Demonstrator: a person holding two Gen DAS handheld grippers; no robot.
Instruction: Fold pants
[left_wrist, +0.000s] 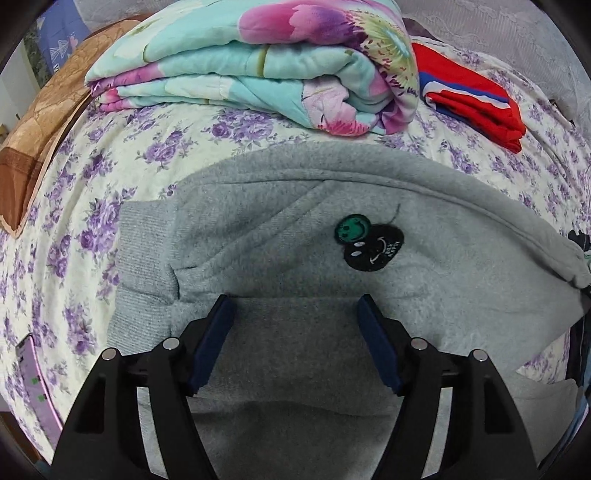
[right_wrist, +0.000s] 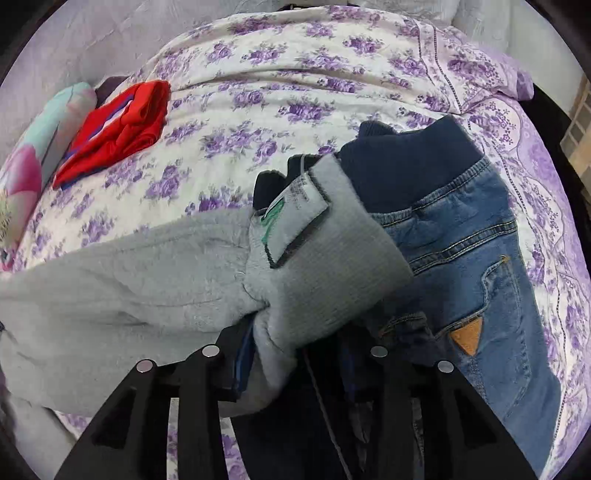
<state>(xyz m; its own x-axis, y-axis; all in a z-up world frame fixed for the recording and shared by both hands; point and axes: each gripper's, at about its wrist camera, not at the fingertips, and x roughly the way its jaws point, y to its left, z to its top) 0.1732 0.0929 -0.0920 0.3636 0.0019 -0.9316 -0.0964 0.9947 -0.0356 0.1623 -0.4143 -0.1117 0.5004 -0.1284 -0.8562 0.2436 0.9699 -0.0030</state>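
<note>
Grey fleece pants (left_wrist: 295, 258) lie across the floral bed, with a green and black smiley patch (left_wrist: 365, 242) on the cloth. My left gripper (left_wrist: 295, 317) is open just above the pants, its blue pads apart and holding nothing. In the right wrist view my right gripper (right_wrist: 295, 347) is shut on the ribbed waistband end of the grey pants (right_wrist: 321, 266), which bunches up between the jaws and is lifted off the bed. The rest of the grey cloth (right_wrist: 110, 295) trails to the left.
A folded floral quilt (left_wrist: 258, 66) and a folded red garment (left_wrist: 476, 99) lie at the far side of the bed. Blue jeans (right_wrist: 480, 258) lie under and right of my right gripper. A brown cushion (left_wrist: 40, 122) sits at the left edge.
</note>
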